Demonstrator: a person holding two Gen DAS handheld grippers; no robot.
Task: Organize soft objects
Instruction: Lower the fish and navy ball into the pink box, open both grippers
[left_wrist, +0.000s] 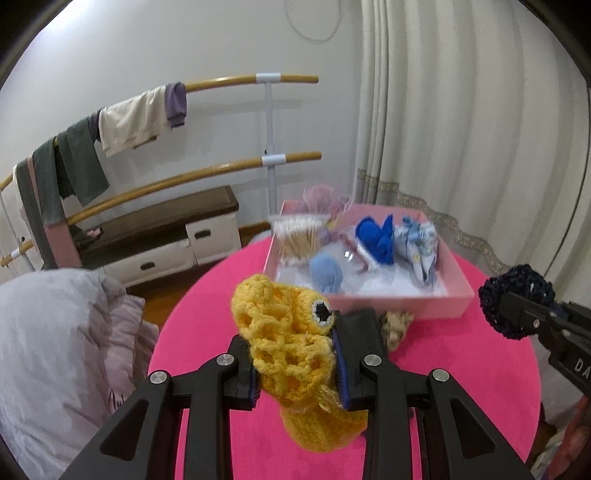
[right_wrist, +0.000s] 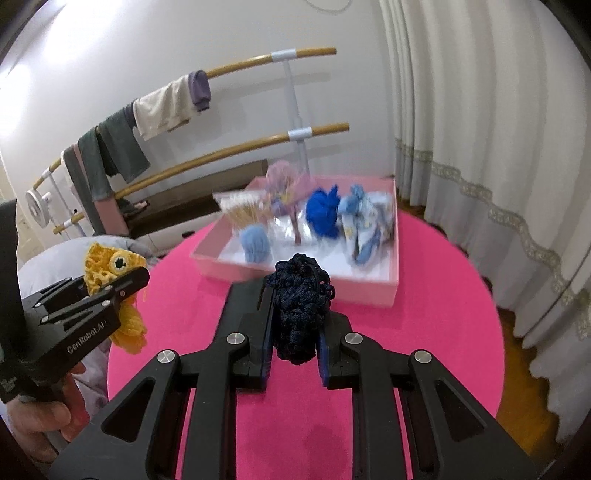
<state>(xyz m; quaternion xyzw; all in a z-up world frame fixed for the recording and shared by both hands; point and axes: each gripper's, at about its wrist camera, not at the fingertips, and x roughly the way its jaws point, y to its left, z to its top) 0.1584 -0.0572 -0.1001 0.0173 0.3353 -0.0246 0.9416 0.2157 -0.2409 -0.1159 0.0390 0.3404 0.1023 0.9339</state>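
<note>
Clamped between the left gripper's (left_wrist: 295, 363) fingers (left_wrist: 356, 354), a yellow crochet fish (left_wrist: 291, 339) hangs above the pink counter (left_wrist: 461, 369). At 1 o'clock from it a beige scrunchie (left_wrist: 396, 326) lies on the counter, touching the pink box (left_wrist: 406, 304) at 12 o'clock, which holds blue and patterned soft things. At 3 o'clock the right gripper (right_wrist: 295, 325) squeezes a navy scrunchie (right_wrist: 301, 310), held off the counter.

Black claws (right_wrist: 295, 325) with silver screws, blue pads (right_wrist: 323, 354), white "GenRobot.AI" lettering
</note>
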